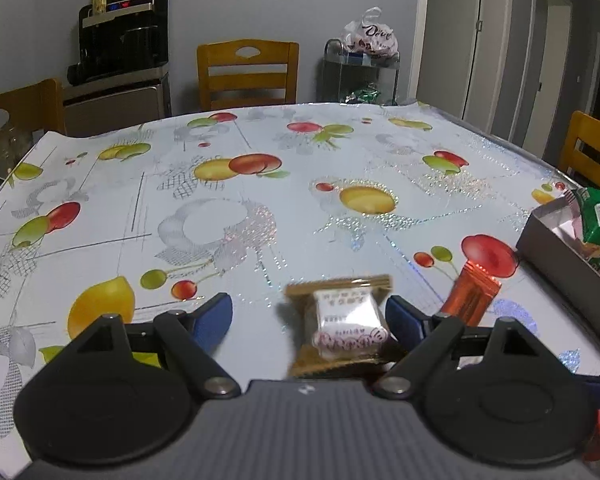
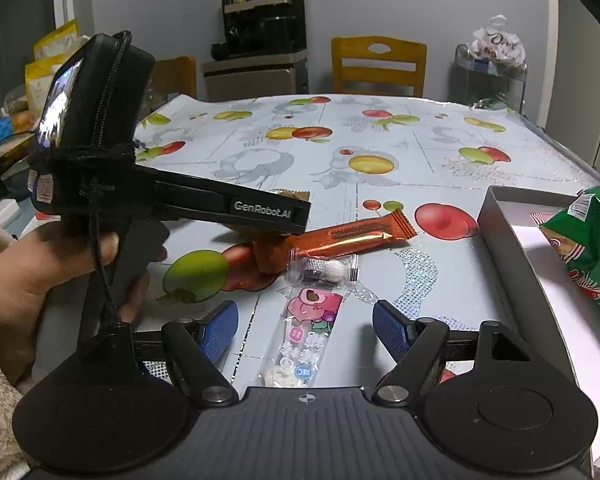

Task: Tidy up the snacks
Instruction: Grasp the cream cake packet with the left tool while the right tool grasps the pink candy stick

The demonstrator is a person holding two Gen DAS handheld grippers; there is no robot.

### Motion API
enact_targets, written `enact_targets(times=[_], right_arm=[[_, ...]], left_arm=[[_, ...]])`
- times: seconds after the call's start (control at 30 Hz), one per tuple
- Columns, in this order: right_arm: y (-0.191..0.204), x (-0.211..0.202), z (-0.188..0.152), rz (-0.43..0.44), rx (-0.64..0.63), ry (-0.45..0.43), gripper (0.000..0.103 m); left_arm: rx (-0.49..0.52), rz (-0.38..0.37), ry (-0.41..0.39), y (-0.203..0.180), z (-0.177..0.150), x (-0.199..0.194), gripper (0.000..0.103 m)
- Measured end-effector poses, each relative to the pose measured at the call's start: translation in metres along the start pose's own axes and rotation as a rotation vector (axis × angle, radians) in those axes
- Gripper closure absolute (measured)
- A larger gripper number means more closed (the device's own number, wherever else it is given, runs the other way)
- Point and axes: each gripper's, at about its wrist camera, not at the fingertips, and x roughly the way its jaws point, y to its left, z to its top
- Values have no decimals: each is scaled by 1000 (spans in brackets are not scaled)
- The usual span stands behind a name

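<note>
Left gripper (image 1: 308, 316) fingers spreading wide around a gold-edged white candy (image 1: 346, 326) lying on the bench (image 1: 260, 184); right gripper (image 2: 305, 326) fingers gaping over a pink cartoon packet (image 2: 306, 332); orange bar (image 2: 356, 236) just beyond; green bag (image 2: 588, 244) sitting in grey box (image 2: 500, 236) at right.

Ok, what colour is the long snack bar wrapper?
Shiny orange; the snack bar shows best in the right wrist view.

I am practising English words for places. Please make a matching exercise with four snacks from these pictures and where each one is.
Things:
1. green bag
2. orange bar
3. gold-edged candy
4. pink cartoon packet

Places:
A. between the open left jaws
B. in the grey box
C. in front of the open right jaws
D. on the tablecloth, left of the box

Pairs: 1-B, 2-D, 3-A, 4-C
</note>
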Motion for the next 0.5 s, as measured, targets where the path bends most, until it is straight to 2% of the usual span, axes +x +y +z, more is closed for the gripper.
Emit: enact_targets(times=[0.2, 0.33, 0.47, 0.5], right_arm=[[2, 0, -1, 4, -21, 6, 30], [3, 3, -2, 14, -31, 22, 33], [5, 4, -2, 15, -40, 20, 36], [6, 4, -2, 14, -47, 18, 41]], left_arm=[[4, -30, 11, 2, -2, 0, 27], [26, -29, 9, 0, -3, 0, 37], [26, -34, 9, 1, -2, 0, 37], [26, -34, 9, 1, -2, 0, 37]])
